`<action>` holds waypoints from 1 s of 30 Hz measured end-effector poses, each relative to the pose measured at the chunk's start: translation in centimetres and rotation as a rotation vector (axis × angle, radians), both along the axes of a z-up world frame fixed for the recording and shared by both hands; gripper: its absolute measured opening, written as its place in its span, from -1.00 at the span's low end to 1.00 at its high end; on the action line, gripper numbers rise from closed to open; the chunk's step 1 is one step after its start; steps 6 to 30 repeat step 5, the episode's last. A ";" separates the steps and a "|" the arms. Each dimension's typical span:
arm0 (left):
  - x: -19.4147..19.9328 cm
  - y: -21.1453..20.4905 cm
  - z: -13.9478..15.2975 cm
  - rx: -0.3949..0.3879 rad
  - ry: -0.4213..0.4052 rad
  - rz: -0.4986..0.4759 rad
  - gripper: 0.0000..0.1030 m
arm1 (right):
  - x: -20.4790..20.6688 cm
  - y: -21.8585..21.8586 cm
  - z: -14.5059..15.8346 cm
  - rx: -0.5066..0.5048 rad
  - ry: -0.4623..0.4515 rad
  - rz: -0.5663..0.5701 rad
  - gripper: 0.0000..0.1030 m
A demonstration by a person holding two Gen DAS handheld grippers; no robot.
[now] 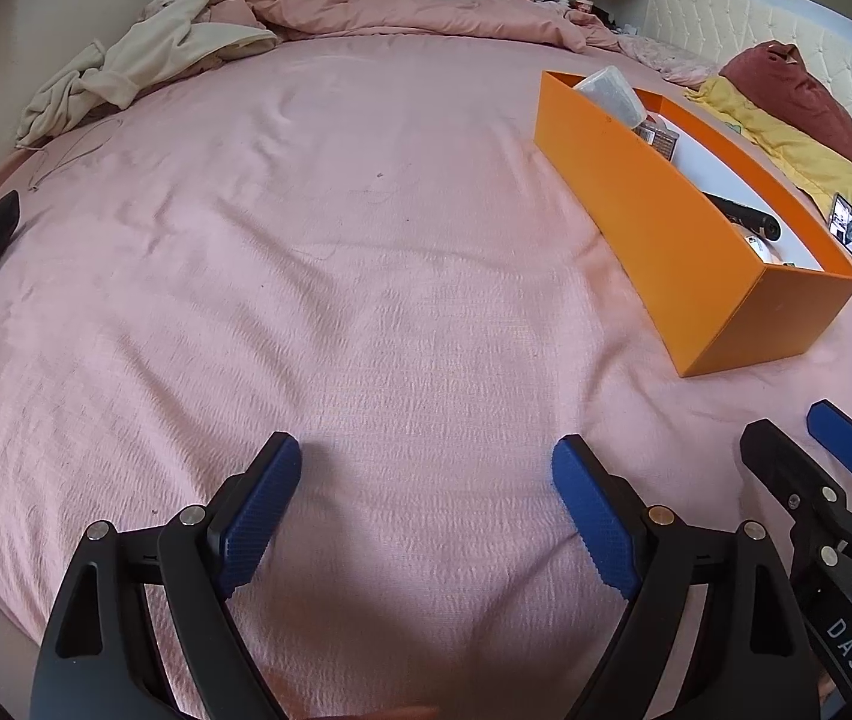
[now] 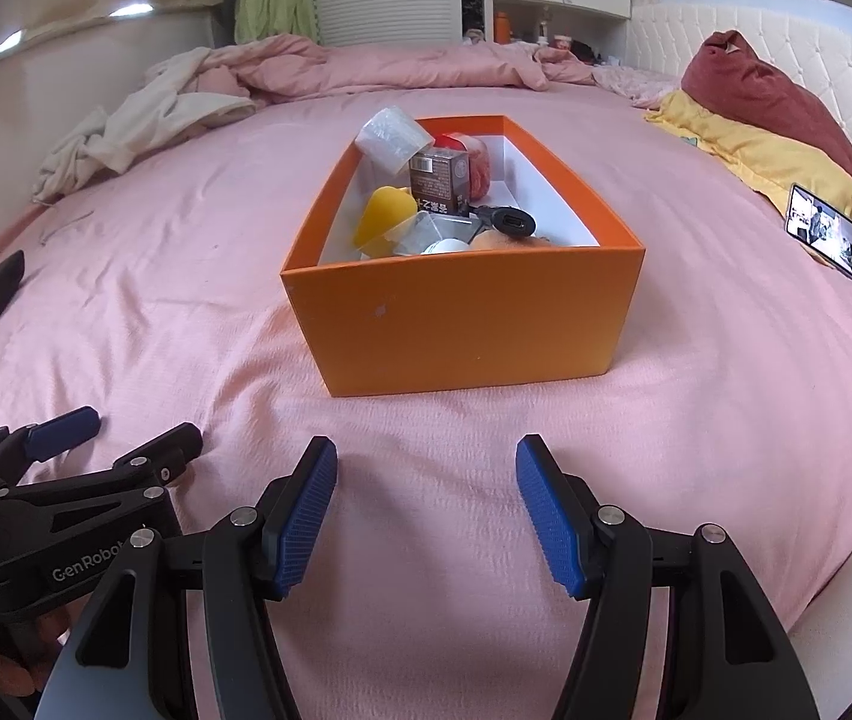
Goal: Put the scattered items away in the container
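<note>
**Mia:** Where is the box?

**Ben:** The orange box [image 2: 462,324] sits on the pink bed sheet [image 2: 186,312], right in front of the right gripper [image 2: 426,468]. From the left gripper [image 1: 426,474] it is off to the right side and farther away.

**Mia:** What is inside it?

**Ben:** Lots of things. A brown carton [image 2: 439,180] stands up near the middle. A yellow thing [image 2: 383,222] lies just beside it. A clear plastic tub [image 2: 393,138] leans on the far left corner and sticks out over the rim. Behind the carton there is something red [image 2: 474,159]. A black thing [image 2: 507,221] lies by the white inside wall. I cannot tell what it is.

**Mia:** Are the grippers holding anything?

**Ben:** No. The right gripper has its blue fingers [image 2: 306,510] spread wide apart, and there is only sheet between them. The left gripper is spread wide too, with nothing in it. Both hang low over the bed, and they are side by side.

**Mia:** What else is on the bed?

**Ben:** A phone [image 2: 828,234] leans on a yellow pillow [image 2: 768,168], with its screen lit up. A dark red pillow [image 2: 768,96] rests on the yellow one. A pink blanket [image 2: 378,69] is bunched up at the far end, and a cream cloth [image 2: 144,120] is crumpled to the left of it.
</note>
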State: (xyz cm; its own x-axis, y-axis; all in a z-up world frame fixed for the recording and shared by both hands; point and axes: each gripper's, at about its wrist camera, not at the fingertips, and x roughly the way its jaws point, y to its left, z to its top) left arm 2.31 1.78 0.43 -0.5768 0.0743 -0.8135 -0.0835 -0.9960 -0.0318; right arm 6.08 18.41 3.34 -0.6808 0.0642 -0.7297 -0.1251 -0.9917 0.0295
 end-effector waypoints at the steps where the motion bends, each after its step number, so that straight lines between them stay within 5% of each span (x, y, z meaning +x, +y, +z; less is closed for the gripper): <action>1: 0.0 0.0 0.0 0.001 -0.003 0.002 0.67 | 0.0 0.0 0.0 -0.001 -0.001 0.000 0.21; 30: -0.2 0.0 0.1 -0.001 -0.021 0.005 0.67 | 0.1 0.0 0.1 -0.002 -0.001 0.002 0.21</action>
